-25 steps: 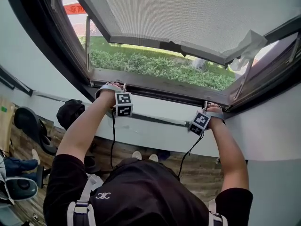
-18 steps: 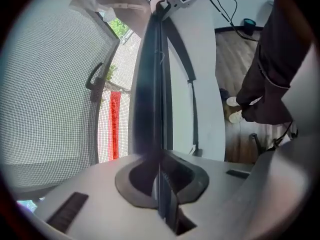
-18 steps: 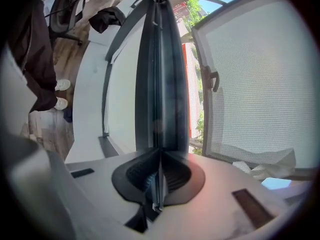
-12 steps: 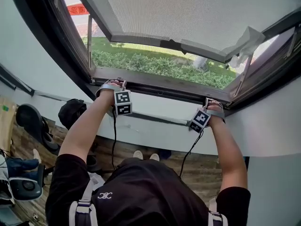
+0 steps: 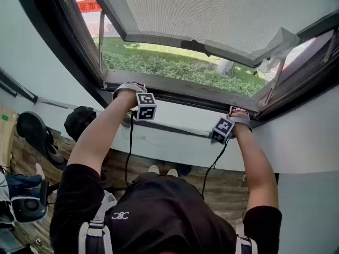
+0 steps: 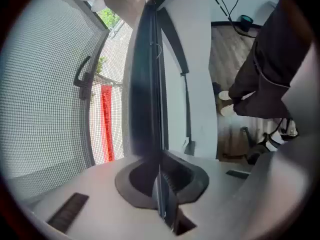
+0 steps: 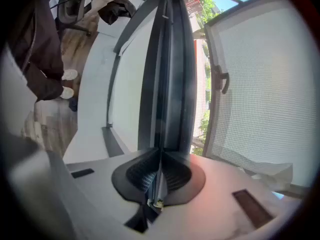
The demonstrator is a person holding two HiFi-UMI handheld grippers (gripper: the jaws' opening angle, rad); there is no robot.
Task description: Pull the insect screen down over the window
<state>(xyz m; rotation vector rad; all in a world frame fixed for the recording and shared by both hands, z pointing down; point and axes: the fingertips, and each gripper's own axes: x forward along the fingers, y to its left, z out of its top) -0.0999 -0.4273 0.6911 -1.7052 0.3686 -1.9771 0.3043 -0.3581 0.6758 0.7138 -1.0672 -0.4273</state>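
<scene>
The insect screen (image 5: 222, 9) is a grey-framed mesh panel over the upper part of the window, with a dark handle (image 5: 196, 47) on its bottom bar. Below it an open gap shows grass. Both grippers are down at the lower window frame rail (image 5: 185, 95), well under the screen's bar. My left gripper (image 5: 136, 90) is at the rail's left end and my right gripper (image 5: 233, 111) near its right end. In the gripper views the left gripper (image 6: 161, 184) and right gripper (image 7: 159, 179) are each shut on the rail's thin dark edge. The mesh (image 6: 45, 99) and handle (image 7: 221, 80) lie off to the side.
A white crumpled sheet (image 5: 275, 46) hangs at the screen's right corner. A hedge (image 5: 175, 70) and a red banner (image 5: 89, 6) are outside. Under the sill are office chairs (image 5: 32, 134), a black bag (image 5: 79, 121) and wooden floor (image 5: 222, 192). Cables (image 5: 128, 152) hang from both grippers.
My left gripper has shifted a little right and up along the lower rail. The right gripper has hardly moved. The screen's bar stays at the same height.
</scene>
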